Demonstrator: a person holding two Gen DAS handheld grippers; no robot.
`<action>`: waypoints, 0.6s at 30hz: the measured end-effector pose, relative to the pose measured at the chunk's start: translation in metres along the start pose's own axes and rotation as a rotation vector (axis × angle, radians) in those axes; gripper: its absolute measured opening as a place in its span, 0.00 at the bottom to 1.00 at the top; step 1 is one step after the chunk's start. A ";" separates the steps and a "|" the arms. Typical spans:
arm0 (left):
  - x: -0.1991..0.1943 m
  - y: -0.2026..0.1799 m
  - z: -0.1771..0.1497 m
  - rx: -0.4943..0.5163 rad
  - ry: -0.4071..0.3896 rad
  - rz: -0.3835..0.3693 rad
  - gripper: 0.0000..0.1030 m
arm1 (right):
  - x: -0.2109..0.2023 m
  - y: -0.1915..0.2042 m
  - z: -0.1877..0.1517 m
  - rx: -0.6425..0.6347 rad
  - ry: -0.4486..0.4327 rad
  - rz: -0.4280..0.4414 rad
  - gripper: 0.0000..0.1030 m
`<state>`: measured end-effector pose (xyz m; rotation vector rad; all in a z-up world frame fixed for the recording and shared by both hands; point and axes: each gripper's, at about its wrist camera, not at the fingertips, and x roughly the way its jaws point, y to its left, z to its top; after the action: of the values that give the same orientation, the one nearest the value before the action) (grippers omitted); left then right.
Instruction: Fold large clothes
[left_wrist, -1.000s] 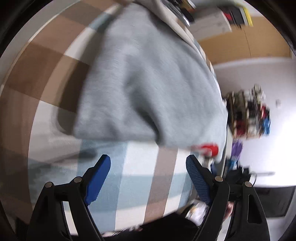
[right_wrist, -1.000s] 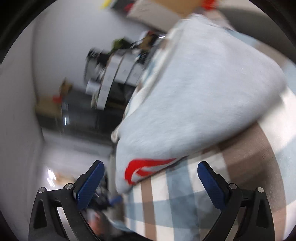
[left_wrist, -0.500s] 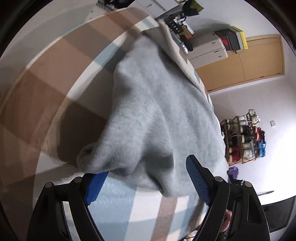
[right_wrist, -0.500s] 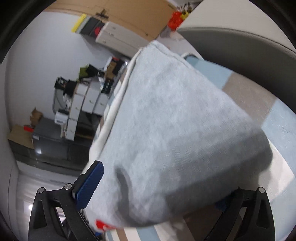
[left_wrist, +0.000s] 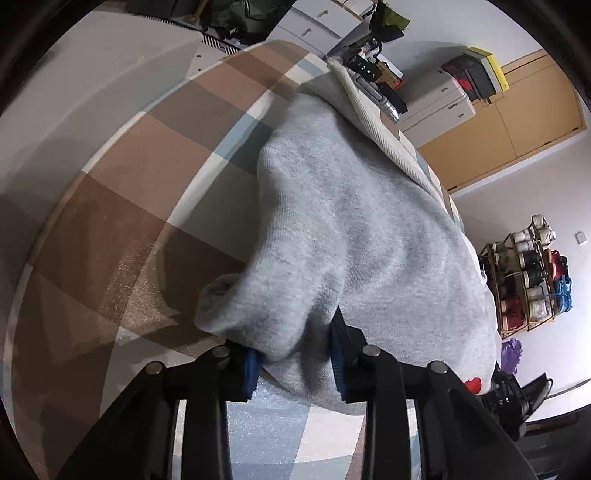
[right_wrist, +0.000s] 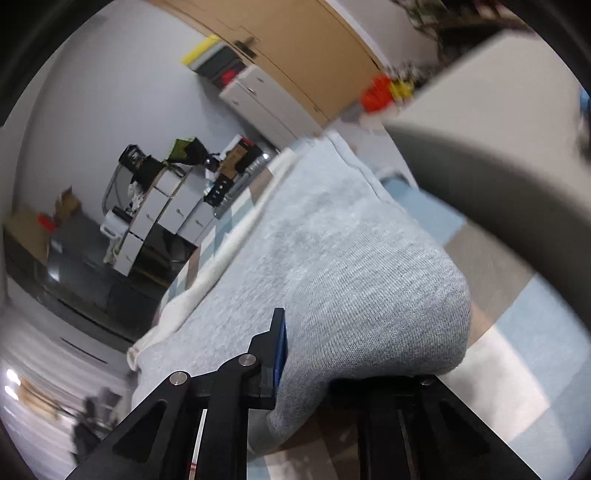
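Both grips: closing onto the light grey knitted sweatshirt (left_wrist: 354, 236); a second ago my jaws stood wide with nothing between them.
Garment place: on the brown, blue and white checked blanket (left_wrist: 140, 192), near edge bunched.
Left gripper (left_wrist: 295, 360): cloth fold between blue pads.
Right gripper (right_wrist: 306, 373): pinching a corner; far pad hidden.
Meaning: I judge both corners secured, fold can start.
Writing: none readable; red print (left_wrist: 472, 384) partly hidden.

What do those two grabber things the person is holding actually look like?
Both look alike: the left gripper and right gripper have black angular linkage arms joined by silver round rivets, ending in blue ribbed pads. No cables, markings or sleeves show.
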<state>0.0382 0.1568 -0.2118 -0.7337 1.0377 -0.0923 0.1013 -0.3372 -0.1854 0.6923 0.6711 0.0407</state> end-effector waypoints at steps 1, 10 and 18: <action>-0.002 -0.001 -0.001 0.012 -0.005 0.007 0.22 | -0.005 0.001 0.000 0.004 -0.005 -0.009 0.12; -0.010 0.004 0.006 -0.001 -0.012 -0.003 0.24 | -0.010 0.009 -0.011 -0.101 0.034 -0.155 0.09; -0.046 -0.010 -0.009 0.089 -0.116 0.042 0.27 | -0.063 0.048 -0.014 -0.193 -0.107 -0.263 0.38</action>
<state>0.0091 0.1636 -0.1740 -0.6286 0.9320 -0.0582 0.0521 -0.3075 -0.1289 0.4140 0.6413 -0.1711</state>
